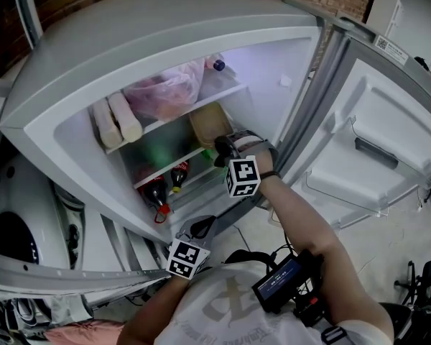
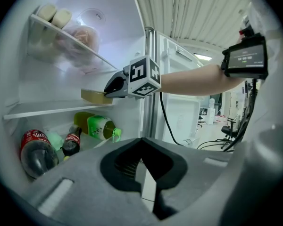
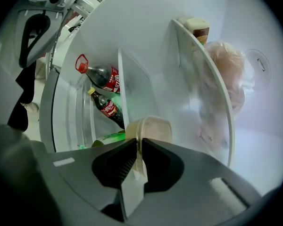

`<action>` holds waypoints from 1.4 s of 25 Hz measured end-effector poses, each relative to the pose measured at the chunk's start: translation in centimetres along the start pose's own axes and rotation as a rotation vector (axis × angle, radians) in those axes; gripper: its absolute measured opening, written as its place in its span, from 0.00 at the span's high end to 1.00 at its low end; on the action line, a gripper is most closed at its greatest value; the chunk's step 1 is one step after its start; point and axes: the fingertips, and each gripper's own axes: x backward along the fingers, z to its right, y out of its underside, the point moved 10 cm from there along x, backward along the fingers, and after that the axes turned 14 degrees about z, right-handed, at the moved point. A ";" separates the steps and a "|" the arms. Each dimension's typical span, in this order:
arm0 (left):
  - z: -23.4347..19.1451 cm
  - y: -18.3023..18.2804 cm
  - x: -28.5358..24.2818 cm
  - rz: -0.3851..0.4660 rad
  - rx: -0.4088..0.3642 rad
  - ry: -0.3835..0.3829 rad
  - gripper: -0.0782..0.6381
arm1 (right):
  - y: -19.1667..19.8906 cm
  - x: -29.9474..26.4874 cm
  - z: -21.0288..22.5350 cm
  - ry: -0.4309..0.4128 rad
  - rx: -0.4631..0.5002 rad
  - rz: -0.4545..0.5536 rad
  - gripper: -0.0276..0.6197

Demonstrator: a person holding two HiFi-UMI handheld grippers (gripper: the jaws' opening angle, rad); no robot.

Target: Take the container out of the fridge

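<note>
Inside open white fridge [image 1: 276,85], at front edge of middle glass shelf [image 2: 42,108], beige lidded plastic container [image 3: 155,127] is found. Right gripper [image 3: 137,150] is reached in to it. Its jaws are drawn narrow and clamped on container's thin near rim. Left gripper [image 2: 141,149] is held low before fridge opening, well apart from container. Its jaws are pressed together with nothing between. Green plastic bottle [image 2: 100,126] and red-labelled dark cola bottles [image 2: 35,152] are laid below container's shelf. Pink translucent plastic bag [image 1: 169,88] is seen on top shelf.
</note>
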 end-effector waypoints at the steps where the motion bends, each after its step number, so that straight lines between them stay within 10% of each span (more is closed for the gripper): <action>1: 0.1 0.1 0.0 -0.001 0.001 0.002 0.89 | -0.2 0.3 0.0 0.003 0.000 0.005 0.89; 35: 9.9 2.3 1.3 -0.025 0.038 -0.057 0.89 | -2.6 18.2 -16.2 -0.083 -0.041 0.175 0.89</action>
